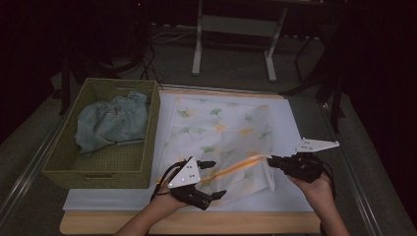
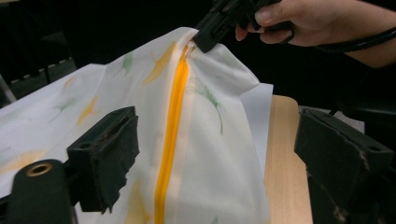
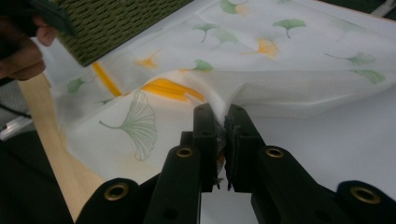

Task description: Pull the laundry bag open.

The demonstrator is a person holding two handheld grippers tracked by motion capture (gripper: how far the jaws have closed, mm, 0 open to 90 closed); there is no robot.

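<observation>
Right gripper (image 3: 221,122) clenches the pillowcase (image 1: 221,132) edge; left gripper (image 1: 212,178), released, should clamp the near zipper (image 2: 170,135) end squarely.

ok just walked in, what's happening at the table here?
A person works a white leaf-print cover with an orange zipper on the table, one gripper in each hand. The right gripper is clamped on the cloth at the zipper's end and lifts it off the table. The left gripper has its jaws apart at the zipper's other end, the cloth between them but not pinched. A green woven basket beside it holds a crumpled light blue cloth.
</observation>
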